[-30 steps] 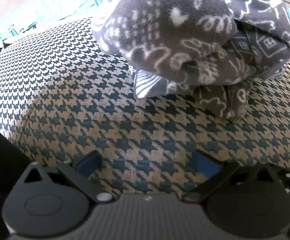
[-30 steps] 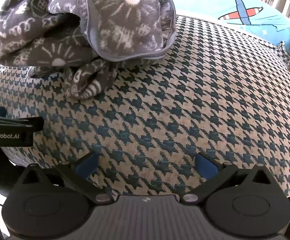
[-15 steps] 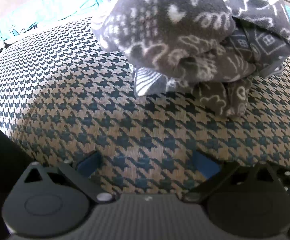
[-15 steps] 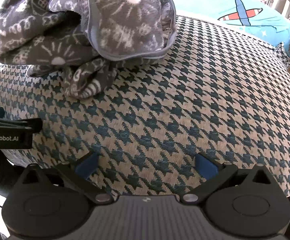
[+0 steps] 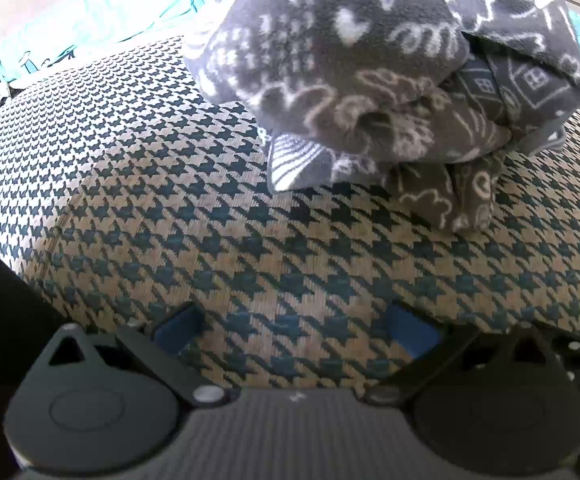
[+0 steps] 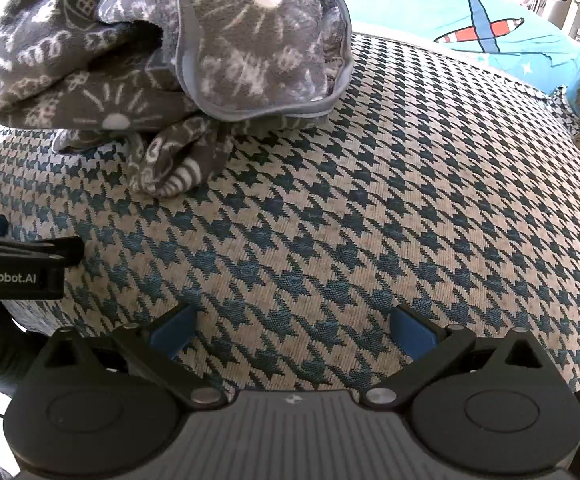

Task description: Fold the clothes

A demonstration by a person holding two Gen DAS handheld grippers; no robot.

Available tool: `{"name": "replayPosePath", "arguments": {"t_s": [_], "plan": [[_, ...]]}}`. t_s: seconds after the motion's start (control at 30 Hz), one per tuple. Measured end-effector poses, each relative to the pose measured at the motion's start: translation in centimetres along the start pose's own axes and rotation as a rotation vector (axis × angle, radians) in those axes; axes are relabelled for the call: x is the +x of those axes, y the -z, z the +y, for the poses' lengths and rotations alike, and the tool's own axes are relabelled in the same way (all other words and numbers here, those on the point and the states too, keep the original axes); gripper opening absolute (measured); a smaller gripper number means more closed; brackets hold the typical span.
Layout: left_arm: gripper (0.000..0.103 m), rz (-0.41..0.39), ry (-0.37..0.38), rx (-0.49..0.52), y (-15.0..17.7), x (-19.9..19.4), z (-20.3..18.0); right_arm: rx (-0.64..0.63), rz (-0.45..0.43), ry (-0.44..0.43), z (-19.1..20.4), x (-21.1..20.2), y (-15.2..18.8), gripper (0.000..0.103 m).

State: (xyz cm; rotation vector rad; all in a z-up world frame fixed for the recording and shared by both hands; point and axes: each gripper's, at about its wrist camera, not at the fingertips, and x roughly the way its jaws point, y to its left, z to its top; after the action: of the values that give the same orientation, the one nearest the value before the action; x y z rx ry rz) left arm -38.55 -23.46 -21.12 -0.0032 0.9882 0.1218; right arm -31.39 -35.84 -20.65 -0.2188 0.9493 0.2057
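Left wrist view: the left gripper (image 5: 293, 330) stands spread and empty over the houndstooth cover (image 5: 130, 184). The grey fleece garment (image 5: 373, 68) lies bundled beyond it, soft, light, bulky.

Right wrist view: the right gripper (image 6: 291, 330) is likewise spread, empty. The garment's bound hem (image 6: 266, 114), nearest the gripper, looks the firmest hold.

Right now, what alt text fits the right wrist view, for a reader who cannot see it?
A bundled grey fleece garment with white doodle print lies at upper left on a houndstooth cover; the open right gripper holds nothing. The left gripper pokes in at the left edge, and a turquoise sheet with an airplane print lies behind.
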Motion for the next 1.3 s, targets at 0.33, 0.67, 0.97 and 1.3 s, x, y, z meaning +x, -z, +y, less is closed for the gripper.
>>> {"name": "replayPosePath", "arguments": {"t_s": [0.33, 0.67, 0.97, 1.3], "plan": [[0.103, -0.009, -0.004, 0.007, 0.7, -0.9, -0.3, 0.001, -0.006, 0.002, 0.0, 0.0, 0.5, 0.103], [0.103, -0.014, -0.007, 0.008, 1.0, -0.8, -0.7, 0.001, -0.007, 0.002, -0.2, 0.2, 0.5, 0.103], [0.103, -0.017, -0.006, 0.006, 1.6, -1.0, -0.8, 0.0, -0.007, 0.003, -0.1, 0.3, 0.4, 0.103], [0.103, -0.019, -0.006, 0.005, 1.4, -0.7, -0.6, -0.001, -0.013, 0.006, 0.0, 0.4, 0.4, 0.103]]}}
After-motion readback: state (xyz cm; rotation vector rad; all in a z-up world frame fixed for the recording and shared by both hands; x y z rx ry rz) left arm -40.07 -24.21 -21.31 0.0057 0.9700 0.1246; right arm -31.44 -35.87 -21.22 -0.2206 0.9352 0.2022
